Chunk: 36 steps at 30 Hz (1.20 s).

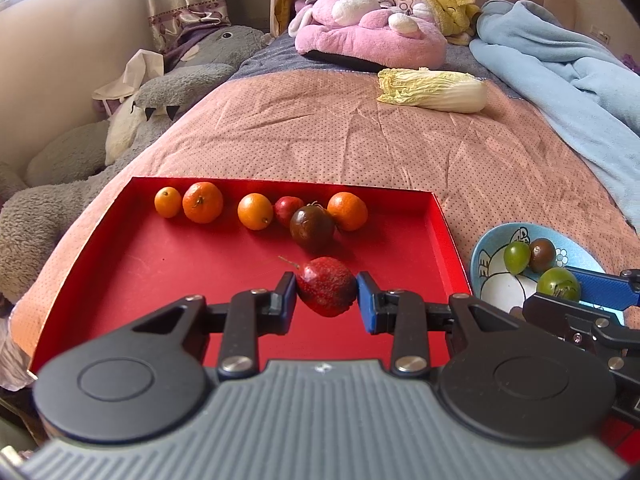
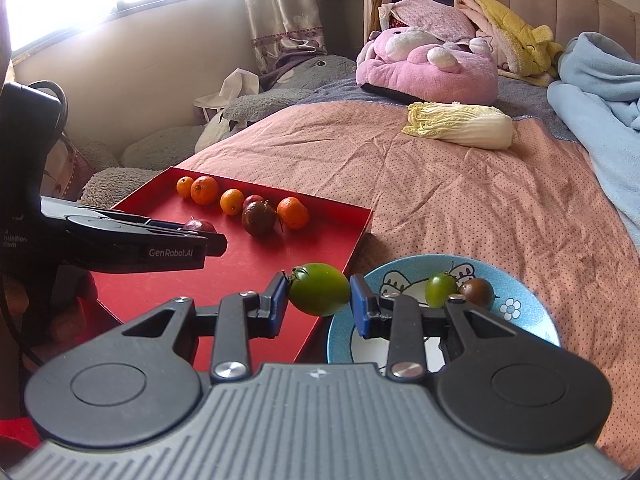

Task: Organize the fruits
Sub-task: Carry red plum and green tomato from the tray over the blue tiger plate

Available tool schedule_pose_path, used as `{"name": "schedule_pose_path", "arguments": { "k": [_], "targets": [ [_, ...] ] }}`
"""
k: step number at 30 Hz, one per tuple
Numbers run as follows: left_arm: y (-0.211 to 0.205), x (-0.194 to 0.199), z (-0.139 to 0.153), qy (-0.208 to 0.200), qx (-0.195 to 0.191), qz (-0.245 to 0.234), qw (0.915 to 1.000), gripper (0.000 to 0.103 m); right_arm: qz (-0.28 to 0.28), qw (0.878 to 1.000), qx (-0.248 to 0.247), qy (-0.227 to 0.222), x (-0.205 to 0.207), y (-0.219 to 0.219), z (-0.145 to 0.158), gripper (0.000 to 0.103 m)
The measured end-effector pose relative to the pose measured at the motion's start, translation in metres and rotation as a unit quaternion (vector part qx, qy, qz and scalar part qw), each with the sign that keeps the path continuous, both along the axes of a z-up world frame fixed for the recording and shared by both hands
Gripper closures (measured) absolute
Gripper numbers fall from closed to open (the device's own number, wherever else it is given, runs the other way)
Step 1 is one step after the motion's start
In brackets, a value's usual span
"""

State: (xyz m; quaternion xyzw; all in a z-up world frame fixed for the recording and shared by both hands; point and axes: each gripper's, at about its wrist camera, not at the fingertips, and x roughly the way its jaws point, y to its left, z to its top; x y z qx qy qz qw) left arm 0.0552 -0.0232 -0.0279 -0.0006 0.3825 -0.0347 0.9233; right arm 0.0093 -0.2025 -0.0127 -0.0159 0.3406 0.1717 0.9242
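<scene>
My left gripper (image 1: 326, 294) is shut on a red pear-shaped fruit (image 1: 326, 286) over the red tray (image 1: 160, 280). Along the tray's far side lie several oranges (image 1: 202, 202), a small red fruit (image 1: 287, 207) and a dark brown tomato (image 1: 312, 226). My right gripper (image 2: 319, 296) is shut on a green tomato (image 2: 319, 288), held over the gap between the tray (image 2: 256, 264) and the blue bowl (image 2: 520, 312). The bowl holds a small green tomato (image 2: 441, 290) and a dark tomato (image 2: 477, 291). The left gripper also shows in the right wrist view (image 2: 208, 236).
The tray and bowl rest on a pink bedspread (image 1: 360, 140). A napa cabbage (image 1: 434, 89) lies farther back. A pink plush (image 1: 368, 28), a blue blanket (image 1: 560, 72) and a grey plush (image 1: 80, 168) border the bed.
</scene>
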Motion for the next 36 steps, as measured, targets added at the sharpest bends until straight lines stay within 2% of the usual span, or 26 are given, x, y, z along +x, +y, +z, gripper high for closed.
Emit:
{"name": "schedule_pose_path", "arguments": {
  "k": [19, 28, 36],
  "targets": [
    [-0.044, 0.002, 0.006, -0.002, 0.000, -0.042, 0.9991, 0.067, -0.063, 0.998, 0.005, 0.008, -0.014, -0.053, -0.012, 0.064],
    [-0.081, 0.001, -0.001, 0.009, -0.006, -0.079, 0.9968, 0.067, -0.102, 0.995, 0.004, 0.019, -0.026, -0.085, -0.024, 0.064],
    [-0.108, -0.001, -0.011, 0.022, -0.013, -0.108, 0.9938, 0.067, -0.114, 0.993, 0.004, 0.024, -0.033, -0.097, -0.028, 0.064]
  ]
}}
